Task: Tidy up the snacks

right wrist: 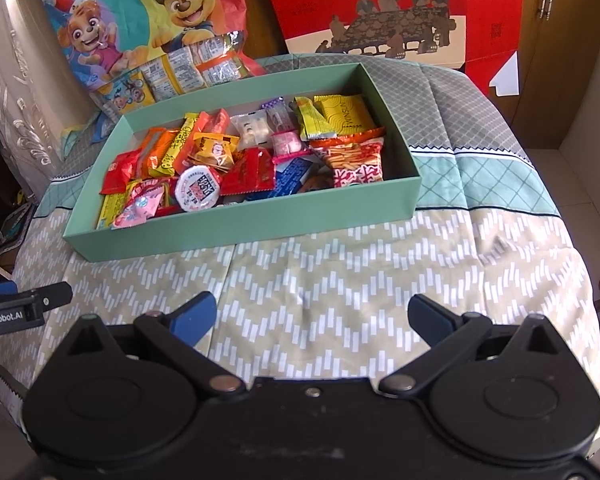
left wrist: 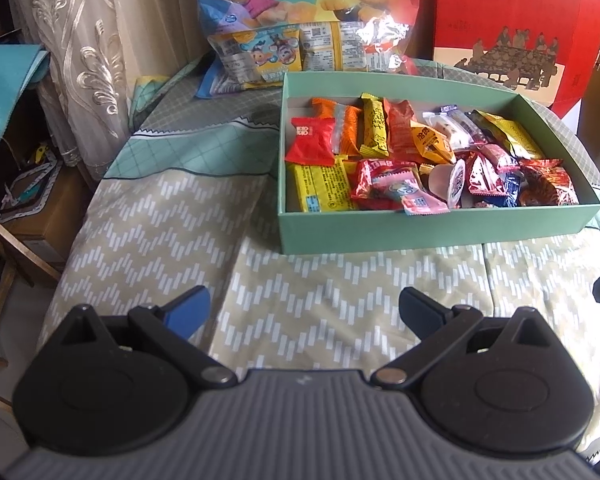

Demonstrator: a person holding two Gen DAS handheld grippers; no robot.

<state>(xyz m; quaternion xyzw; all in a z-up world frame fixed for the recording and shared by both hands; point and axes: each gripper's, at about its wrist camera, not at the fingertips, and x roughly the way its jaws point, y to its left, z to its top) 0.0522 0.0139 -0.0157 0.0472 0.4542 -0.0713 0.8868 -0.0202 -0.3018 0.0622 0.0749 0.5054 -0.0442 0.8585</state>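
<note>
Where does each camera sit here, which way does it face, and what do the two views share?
Left wrist: on the open left gripper, low over the cloth, green box ahead to the right.
Right wrist: on the open right gripper, box ahead to the left; left gripper's tip at left edge.
Shared: box, cartoon bag, red carton.

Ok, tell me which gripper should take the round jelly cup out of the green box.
Probably left. The jelly cup lies in the green box's near-left part; the left gripper is on that side, open and empty.
</note>
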